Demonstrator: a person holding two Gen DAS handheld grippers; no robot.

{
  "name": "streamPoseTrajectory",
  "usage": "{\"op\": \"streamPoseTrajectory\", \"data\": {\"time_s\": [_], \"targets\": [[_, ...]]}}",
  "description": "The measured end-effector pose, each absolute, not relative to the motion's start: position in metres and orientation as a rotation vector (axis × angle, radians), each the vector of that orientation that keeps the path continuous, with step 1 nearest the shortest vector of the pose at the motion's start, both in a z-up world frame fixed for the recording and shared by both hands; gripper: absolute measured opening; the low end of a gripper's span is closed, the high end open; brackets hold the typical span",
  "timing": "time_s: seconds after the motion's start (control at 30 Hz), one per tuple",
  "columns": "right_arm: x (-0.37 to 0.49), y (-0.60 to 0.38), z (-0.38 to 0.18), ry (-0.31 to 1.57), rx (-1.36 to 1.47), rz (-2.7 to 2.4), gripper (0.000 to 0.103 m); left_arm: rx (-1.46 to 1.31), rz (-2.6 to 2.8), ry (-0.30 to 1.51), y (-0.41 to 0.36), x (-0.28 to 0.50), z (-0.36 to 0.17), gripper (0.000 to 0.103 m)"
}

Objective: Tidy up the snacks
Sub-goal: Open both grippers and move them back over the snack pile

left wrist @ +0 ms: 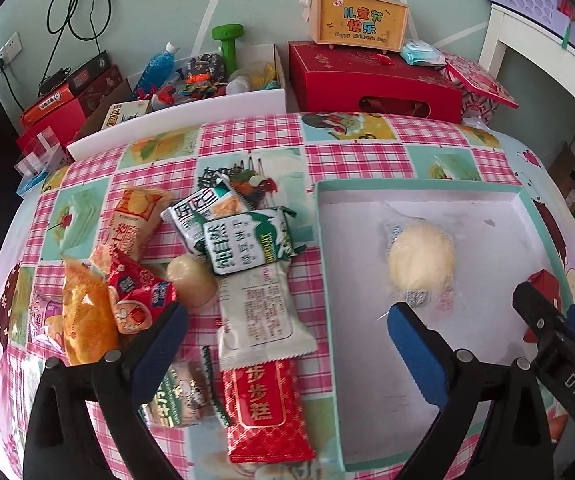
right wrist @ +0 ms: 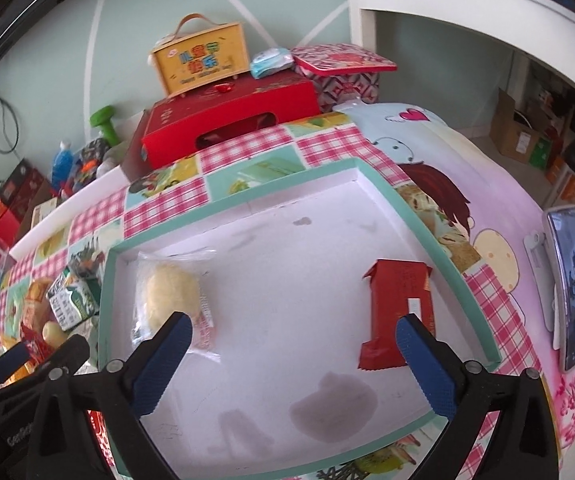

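Hidden and cropped parts, located relative to the shallow box (right wrist: 387, 190). Left of the box, the snack pile (right wrist: 51, 312) is largely covered by the left gripper (right wrist: 43, 350) and cut off at the frame edge. Inside it, the red packet (left wrist: 543, 284) shows only a corner behind the right gripper (left wrist: 559, 312); its print is illegible. The box's near corner is cropped.

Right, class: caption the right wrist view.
Open right gripper above tray holding bun and red packet.
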State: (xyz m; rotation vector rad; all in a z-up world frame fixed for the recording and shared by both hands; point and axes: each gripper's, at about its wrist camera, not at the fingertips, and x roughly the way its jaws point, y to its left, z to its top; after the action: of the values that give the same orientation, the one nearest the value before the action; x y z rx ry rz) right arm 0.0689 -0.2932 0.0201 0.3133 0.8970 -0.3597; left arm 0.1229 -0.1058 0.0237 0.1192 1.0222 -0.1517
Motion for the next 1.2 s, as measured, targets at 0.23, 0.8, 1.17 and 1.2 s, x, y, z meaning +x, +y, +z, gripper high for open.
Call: {"op": "streamPoseTrajectory", "data": {"time_s": [0.23, 0.8, 1.17, 1.2], "targets": [[0.072, -0.268, 0.024, 0.887, 0.295, -0.276, 0.103, 0.083, -0.142, 1.028, -0.076, 0.115, 0.027, 0.100], [0.069, -0.243, 0.023, 0.859, 0.370, -0.173, 0.103, 0.042, -0.082, 1.025, -0.019, 0.114, 0.035, 0.100], [0.070, -0.237, 0.028, 0.812, 0.357, -0.229, 0.102, -0.041, -0.060, 1.016, 0.013, 0.119, 0.043, 0.100], [0.070, -0.235, 0.028, 0.811, 0.351, -0.227, 0.102, -0.048, -0.056, 1.016, 0.016, 0.120, 0.043, 0.100]]}}
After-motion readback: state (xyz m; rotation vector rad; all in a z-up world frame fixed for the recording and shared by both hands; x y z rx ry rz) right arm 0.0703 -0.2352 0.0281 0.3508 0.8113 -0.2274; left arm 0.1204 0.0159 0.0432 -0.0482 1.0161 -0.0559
